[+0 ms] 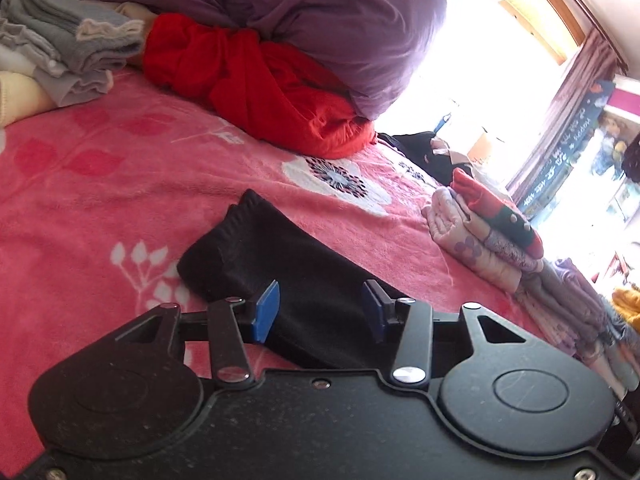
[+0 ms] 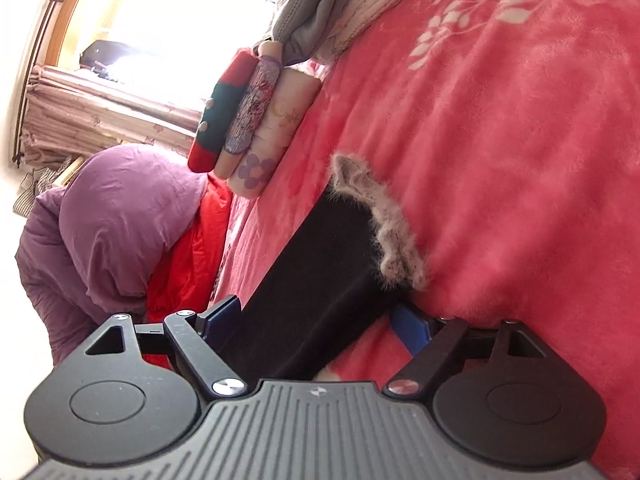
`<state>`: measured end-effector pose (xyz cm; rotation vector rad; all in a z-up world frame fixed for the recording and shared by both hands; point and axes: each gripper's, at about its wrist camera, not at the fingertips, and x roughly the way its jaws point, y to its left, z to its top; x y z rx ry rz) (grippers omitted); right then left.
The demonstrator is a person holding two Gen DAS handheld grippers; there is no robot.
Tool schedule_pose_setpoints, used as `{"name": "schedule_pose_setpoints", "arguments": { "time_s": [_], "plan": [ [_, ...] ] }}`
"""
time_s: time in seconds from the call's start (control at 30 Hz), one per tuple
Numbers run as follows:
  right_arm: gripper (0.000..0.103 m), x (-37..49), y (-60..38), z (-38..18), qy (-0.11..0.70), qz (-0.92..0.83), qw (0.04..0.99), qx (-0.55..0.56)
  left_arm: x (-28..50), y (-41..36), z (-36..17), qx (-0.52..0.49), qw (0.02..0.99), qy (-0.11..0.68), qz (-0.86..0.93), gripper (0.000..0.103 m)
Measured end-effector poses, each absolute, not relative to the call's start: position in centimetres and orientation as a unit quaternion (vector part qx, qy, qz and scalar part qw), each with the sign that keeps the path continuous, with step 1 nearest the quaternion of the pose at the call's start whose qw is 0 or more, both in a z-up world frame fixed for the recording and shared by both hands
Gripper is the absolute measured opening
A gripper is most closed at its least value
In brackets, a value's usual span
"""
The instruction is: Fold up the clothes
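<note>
The left tongs [image 1: 318, 310] stand spread, and the folded black garment [image 1: 280, 264] lies between the blue pads on the pink blanket [image 1: 100, 200]; the pads do not press it. The right tongs [image 2: 320, 320] are spread too, around the same garment, whose grey fur trim [image 2: 384, 224] lies ahead of them. Farther off on the right sits a stack of folded clothes [image 1: 488, 232], and beyond it a red cloth [image 1: 256, 80] under a purple quilt [image 1: 320, 20].

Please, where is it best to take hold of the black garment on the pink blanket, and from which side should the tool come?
Probably grip the black garment at its ribbed end, pointing toward the red cloth. That edge lies flat and free on the pink blanket, so come low from the open blanket side. The left tool is open over the near end.
</note>
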<state>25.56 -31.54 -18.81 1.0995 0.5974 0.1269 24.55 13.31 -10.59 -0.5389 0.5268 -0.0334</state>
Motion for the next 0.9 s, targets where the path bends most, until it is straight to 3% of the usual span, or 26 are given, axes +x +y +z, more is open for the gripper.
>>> {"name": "schedule_pose_setpoints", "arguments": {
  "time_s": [0.1, 0.4, 0.53, 0.57, 0.9],
  "plan": [
    [0.079, 25.5, -31.7, -19.0, 0.263, 0.058, 0.81, 0.521, 25.2, 13.0, -11.2, -0.257, 0.93, 0.263, -0.017, 0.045],
    [0.053, 25.5, -32.1, -20.1, 0.225, 0.061, 0.817, 0.528, 26.3, 12.1, -11.8, -0.242, 0.931, 0.273, -0.024, 0.045],
    [0.021, 25.8, -32.3, -20.8, 0.229, 0.05, 0.818, 0.526, 26.6, 12.0, -12.0, -0.237, 0.931, 0.278, -0.024, 0.045],
    [0.018, 25.8, -32.4, -20.9, 0.23, 0.05, 0.817, 0.526, 26.6, 12.0, -12.0, -0.236, 0.931, 0.278, -0.023, 0.045],
    [0.013, 23.4, -35.1, -19.8, 0.236, 0.014, 0.801, 0.55, 26.4, 11.5, -11.9, -0.222, 0.929, 0.293, -0.052, 0.045]
  ]
}}
